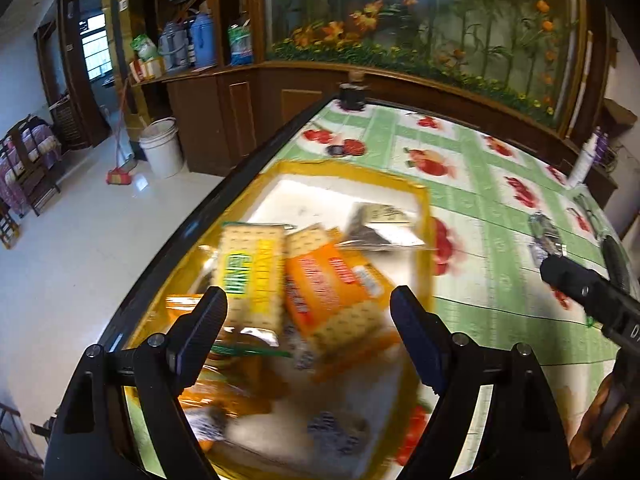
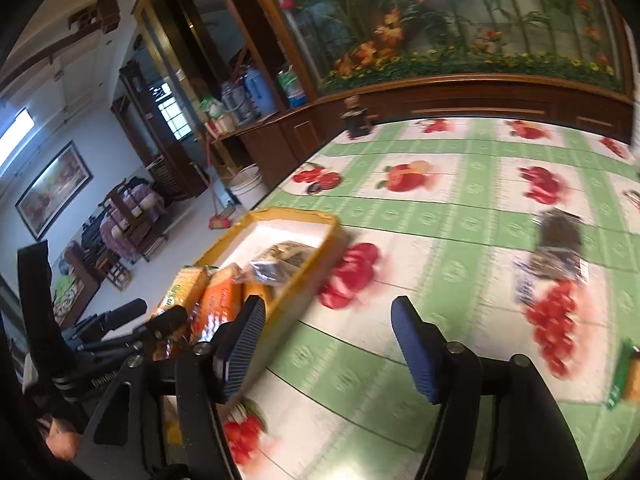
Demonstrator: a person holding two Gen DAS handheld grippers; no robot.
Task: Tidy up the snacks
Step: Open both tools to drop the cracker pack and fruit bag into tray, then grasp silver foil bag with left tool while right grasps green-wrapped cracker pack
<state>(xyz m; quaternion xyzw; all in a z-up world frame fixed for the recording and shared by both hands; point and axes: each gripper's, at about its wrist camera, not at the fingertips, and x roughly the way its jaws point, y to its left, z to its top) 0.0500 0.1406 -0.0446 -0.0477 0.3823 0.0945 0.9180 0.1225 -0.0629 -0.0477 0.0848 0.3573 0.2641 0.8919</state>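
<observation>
A yellow tray (image 1: 424, 208) sits at the table's left edge and holds several snack packs: a green-and-yellow cracker pack (image 1: 250, 272), an orange cracker pack (image 1: 336, 292) and a dark clear bag (image 1: 380, 224). My left gripper (image 1: 308, 312) hovers open and empty just above these packs. My right gripper (image 2: 328, 344) is open and empty over the tablecloth, right of the tray (image 2: 320, 240). A dark snack bag (image 2: 556, 252) and a green-edged cracker pack (image 2: 628, 376) lie on the table to its right. The dark bag also shows in the left wrist view (image 1: 546, 236).
The table has a green fruit-print cloth (image 2: 460, 216). A small dark jar (image 1: 352, 94) stands at the far edge. A white bottle (image 1: 582, 160) stands at the far right. A wooden cabinet with a flower mural (image 2: 460, 40) is behind. A white bucket (image 1: 162, 148) and broom stand on the floor, left.
</observation>
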